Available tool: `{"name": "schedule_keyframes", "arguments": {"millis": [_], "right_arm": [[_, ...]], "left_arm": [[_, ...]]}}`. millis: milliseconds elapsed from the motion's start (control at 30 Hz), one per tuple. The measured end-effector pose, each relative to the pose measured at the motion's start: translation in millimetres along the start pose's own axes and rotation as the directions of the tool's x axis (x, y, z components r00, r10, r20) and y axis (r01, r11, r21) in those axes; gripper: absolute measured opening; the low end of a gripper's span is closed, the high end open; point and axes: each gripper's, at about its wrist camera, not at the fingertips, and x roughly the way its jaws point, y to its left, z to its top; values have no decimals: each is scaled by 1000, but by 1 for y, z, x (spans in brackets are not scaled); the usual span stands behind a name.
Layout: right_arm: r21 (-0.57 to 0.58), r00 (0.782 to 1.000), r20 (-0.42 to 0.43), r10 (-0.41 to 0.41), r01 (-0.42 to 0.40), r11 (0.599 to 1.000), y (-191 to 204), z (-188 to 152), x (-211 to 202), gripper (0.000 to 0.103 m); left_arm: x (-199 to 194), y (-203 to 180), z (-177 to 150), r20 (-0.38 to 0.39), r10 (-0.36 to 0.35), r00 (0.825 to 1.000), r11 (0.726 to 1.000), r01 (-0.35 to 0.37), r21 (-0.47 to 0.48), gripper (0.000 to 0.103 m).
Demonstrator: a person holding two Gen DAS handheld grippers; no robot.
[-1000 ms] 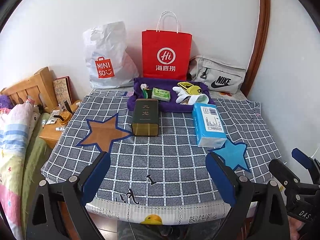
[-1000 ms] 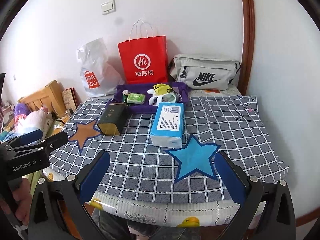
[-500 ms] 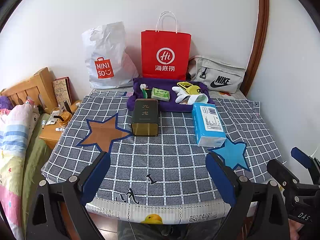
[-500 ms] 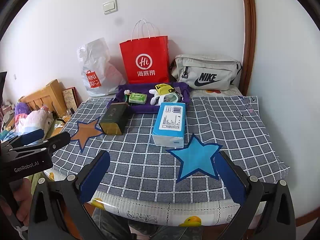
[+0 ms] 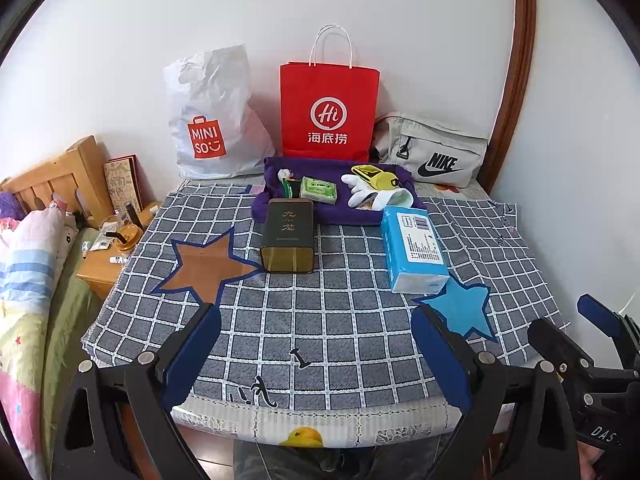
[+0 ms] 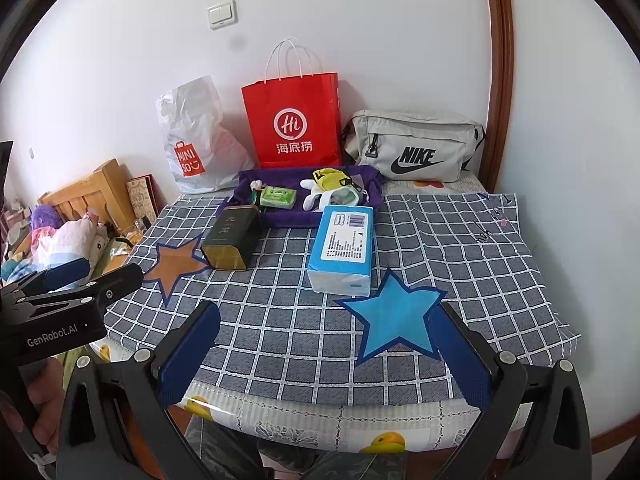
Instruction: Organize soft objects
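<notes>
A: Two soft things up front, no? Tissue pack (image 5: 414,249) + what's in the purple tray (image 5: 412,194)?

B: Yep. Blue tissue pack lies flat on the checked cloth (image 5: 344,312), long side running away from cam, near end just touching the blue star patch (image 5: 460,310), far end right by the tray's front edge. In the tray: white/yellow plush toy (image 5: 374,186) on the right, green pouch (image 5: 318,190) to its left, small bits at far left, can't ID those.

A: Tin?

B: Dark tin (image 5: 288,236) lying on its side, left of the tissues, well apart from them, its far end up against the tray's front edge. Brown star patch (image 5: 204,266) just beside its near left corner.

A: Grippers?

B: Left gripper (image 5: 316,356) jaws wide apart, nothing between, hovering over the near table edge. Right gripper (image 6: 324,354) same, jaws spread, empty, blue star between its pads in the right wrist view. Both well short of the tissues.

A: Behind the tray?

B: Against the wall: white MINISO bag (image 5: 212,128), red paper bag (image 5: 328,112), grey Nike pouch (image 5: 432,152). Bed w/ wooden headboard (image 5: 60,184) off to the left.
</notes>
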Motion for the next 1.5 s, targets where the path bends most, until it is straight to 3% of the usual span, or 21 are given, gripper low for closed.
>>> {"name": "schedule_keyframes", "arguments": {"millis": [1500], "right_arm": [[0,1000,31,3,-3,1000,5,1,-12,103]], "left_arm": [[-1,3,0,1,-6,1000,1000,6,1,96]]}}
